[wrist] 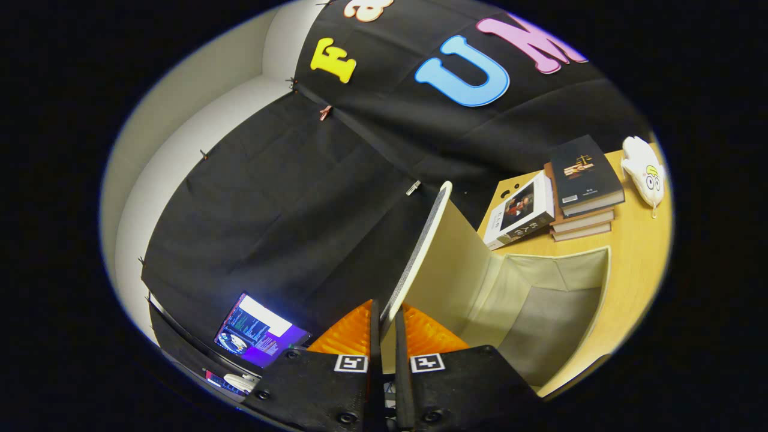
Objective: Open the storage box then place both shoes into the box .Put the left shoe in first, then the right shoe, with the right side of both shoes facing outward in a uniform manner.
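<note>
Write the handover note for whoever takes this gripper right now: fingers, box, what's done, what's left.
Gripper: fingers closed on the edge of the storage box lid, holding it swung up, nearly on edge.
Storage box: open on the wooden table; the part of its grey floor in sight is bare.
Beyond the box: a stack of books and a white plush toy.
Done: lid raised.
Left: release the lid, then left shoe in, then right shoe, right sides facing outward.
</note>
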Action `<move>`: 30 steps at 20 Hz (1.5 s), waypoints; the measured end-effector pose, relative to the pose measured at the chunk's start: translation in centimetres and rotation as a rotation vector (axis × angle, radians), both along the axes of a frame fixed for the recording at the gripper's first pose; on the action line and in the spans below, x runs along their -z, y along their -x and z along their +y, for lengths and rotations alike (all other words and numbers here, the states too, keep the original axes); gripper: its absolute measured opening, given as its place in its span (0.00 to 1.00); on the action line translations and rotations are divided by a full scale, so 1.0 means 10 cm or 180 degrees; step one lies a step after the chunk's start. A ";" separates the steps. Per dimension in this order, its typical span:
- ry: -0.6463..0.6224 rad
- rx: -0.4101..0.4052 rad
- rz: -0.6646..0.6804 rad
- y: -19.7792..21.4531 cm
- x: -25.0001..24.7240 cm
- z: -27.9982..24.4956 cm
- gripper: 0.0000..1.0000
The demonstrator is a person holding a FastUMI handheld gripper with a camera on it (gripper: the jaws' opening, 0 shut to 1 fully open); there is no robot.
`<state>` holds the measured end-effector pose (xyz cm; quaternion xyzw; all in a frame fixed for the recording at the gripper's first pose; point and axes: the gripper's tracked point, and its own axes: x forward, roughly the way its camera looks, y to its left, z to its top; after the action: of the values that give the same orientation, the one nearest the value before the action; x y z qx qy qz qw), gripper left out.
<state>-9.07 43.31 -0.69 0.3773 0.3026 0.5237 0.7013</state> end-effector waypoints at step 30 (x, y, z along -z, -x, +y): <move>0.1375 0.0951 -0.0558 -0.34 0.88 -1.69 0.98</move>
<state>-5.65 26.45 -9.51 0.2127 0.2864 0.3685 0.8584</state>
